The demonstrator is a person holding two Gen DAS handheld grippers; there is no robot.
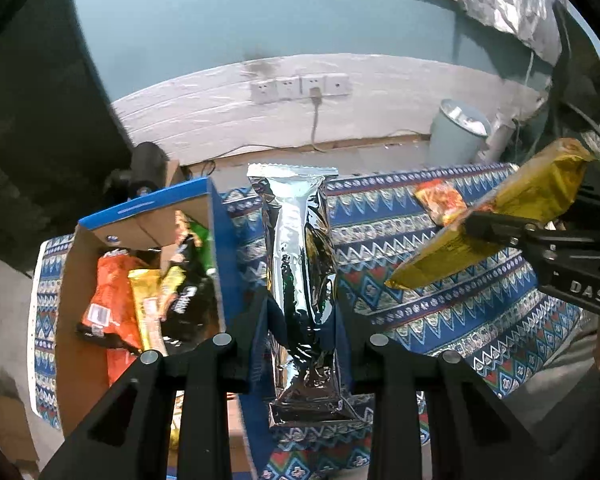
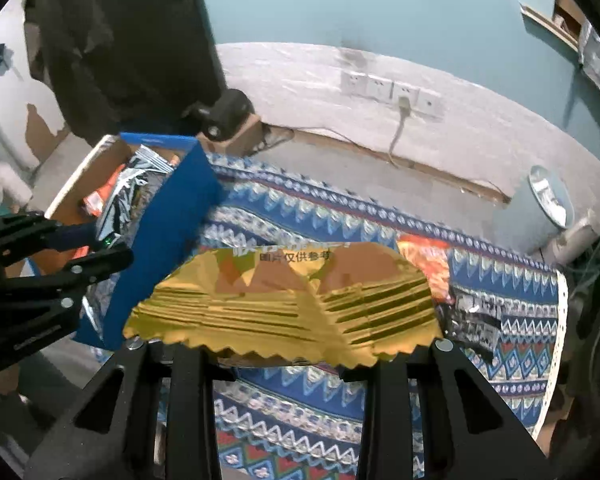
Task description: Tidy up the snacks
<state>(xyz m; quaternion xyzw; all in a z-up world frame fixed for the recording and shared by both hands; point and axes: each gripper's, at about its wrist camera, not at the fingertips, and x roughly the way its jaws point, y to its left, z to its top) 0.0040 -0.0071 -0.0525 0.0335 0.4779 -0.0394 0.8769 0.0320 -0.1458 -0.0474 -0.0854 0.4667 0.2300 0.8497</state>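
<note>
Your left gripper (image 1: 302,320) is pinching a shiny silver packet (image 1: 298,264) upright beside the blue box (image 1: 220,248); your right gripper (image 2: 284,354) is clamping a crinkly gold packet (image 2: 284,304) above the patterned cloth (image 2: 380,224), both angling downward.

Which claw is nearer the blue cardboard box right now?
Left. The left claw holds a silver packet right beside the blue cardboard box; the right claw is farther off over the cloth.

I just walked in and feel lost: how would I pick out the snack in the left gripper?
Start at the blue cardboard box on the patterned cloth. Just right of it the left gripper holds a long silver packet upright. It alone is mirror-shiny silver; the other held packet is gold.
</note>
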